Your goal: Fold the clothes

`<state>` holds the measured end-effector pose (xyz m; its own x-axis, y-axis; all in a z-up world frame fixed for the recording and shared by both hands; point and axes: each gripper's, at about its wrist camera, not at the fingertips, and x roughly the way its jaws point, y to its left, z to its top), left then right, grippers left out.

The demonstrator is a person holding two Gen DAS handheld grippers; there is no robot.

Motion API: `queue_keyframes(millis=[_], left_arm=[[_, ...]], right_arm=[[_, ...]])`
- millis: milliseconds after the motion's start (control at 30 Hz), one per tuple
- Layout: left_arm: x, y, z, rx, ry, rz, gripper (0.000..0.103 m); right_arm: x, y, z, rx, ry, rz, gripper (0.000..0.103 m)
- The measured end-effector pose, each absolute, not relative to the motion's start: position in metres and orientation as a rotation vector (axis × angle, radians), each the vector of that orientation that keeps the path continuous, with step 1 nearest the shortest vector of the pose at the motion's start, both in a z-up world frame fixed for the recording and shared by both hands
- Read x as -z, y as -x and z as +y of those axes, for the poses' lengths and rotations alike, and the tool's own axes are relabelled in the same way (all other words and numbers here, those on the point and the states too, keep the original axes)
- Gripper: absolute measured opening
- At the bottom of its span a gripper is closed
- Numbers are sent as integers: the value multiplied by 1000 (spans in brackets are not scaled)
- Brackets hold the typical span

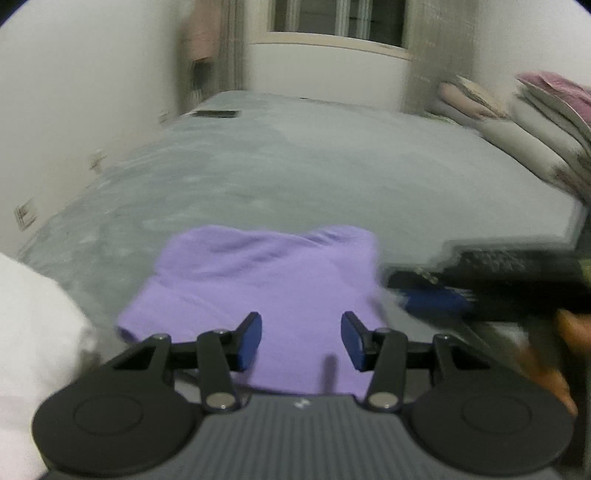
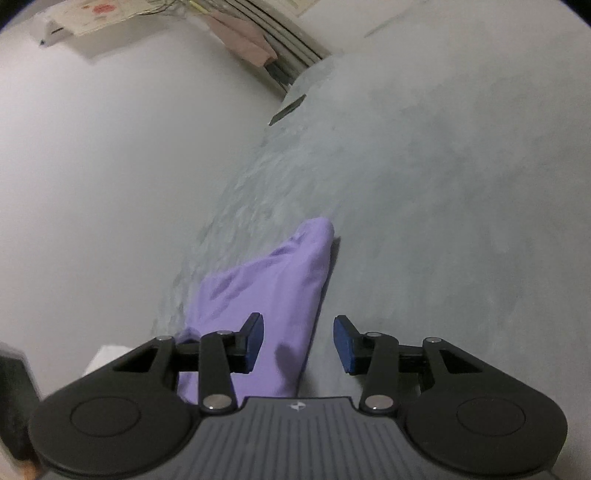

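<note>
Half-hidden purple garment behind left gripper

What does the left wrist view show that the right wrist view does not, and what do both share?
Only the left wrist view shows the stacked bedding at far right, the window, a white cloth at lower left, and the right hand-held gripper, blurred, beside the garment.

Only the right wrist view shows the paper with red marks high on the wall.

Both show the purple garment lying on the grey bed, with the left hand-held gripper open over it.
</note>
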<state>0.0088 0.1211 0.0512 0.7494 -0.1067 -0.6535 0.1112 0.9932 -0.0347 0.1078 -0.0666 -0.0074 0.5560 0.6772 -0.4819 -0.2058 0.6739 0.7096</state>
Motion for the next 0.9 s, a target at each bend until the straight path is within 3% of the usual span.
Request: queue_keyframes(millis=[200,367,467,500,533,600,767,900], left_arm=[[-28,6,65,226,-202,692,45],[-10,-3,61,187,-240,703,44],[-5,2,57,178,-274,685,35],[-4,3,56,167,-291,680,25],[-4,2,55,153,-301,678,15],[-6,-1,60,149,-285,685,12],[-13,0,63,145,-268,687,9],[-22,8,61,159,-259,676,8]], right_arm=[[13,-139,-58,-616,-629,863,42],[20,-161,-54,-653,-627,875,41],[22,-169,-48,-683,-583,862,41],[24,-171,-46,-691,-580,857,40],[25,-172,-45,-695,-584,853,38],[27,-173,-45,-693,-584,849,28],[27,-173,-43,-689,-578,844,16],[20,-167,-44,-687,-561,816,13]])
